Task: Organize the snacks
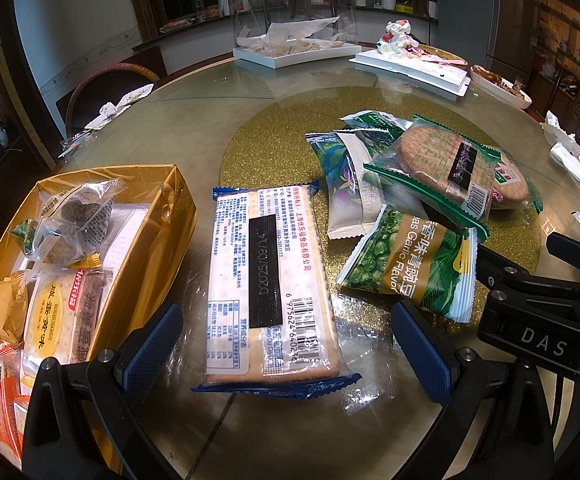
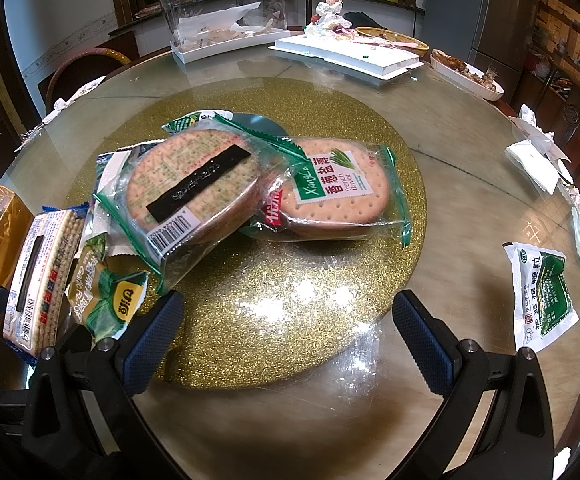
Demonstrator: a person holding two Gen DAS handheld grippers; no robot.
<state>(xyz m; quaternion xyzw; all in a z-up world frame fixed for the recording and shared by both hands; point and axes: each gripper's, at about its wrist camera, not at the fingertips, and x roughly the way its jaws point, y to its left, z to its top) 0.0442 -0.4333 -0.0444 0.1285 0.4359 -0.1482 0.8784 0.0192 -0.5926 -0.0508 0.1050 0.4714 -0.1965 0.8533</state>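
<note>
A blue-edged cracker pack [image 1: 274, 288] lies label-down on the glass table, between the fingers of my open left gripper [image 1: 286, 344] without touching them. Left of it stands a gold box [image 1: 158, 248] holding several snack packs. A green pea packet [image 1: 409, 264] and a pile of round biscuit packs [image 1: 449, 168] lie to the right. My right gripper [image 2: 286, 340] is open over bare glass, short of two round biscuit packs [image 2: 194, 188] [image 2: 333, 192]. The cracker pack [image 2: 42, 276] and pea packet [image 2: 106, 300] show at the right view's left edge.
A gold glitter disc [image 2: 274, 300] covers the table's middle. White trays [image 2: 345, 56], a clear plastic cover [image 1: 290, 12] and a dish of food [image 2: 469, 76] stand at the far side. A green-white sachet [image 2: 541, 296] and crumpled napkins [image 2: 533, 160] lie at the right. A chair [image 1: 106, 84] stands far left.
</note>
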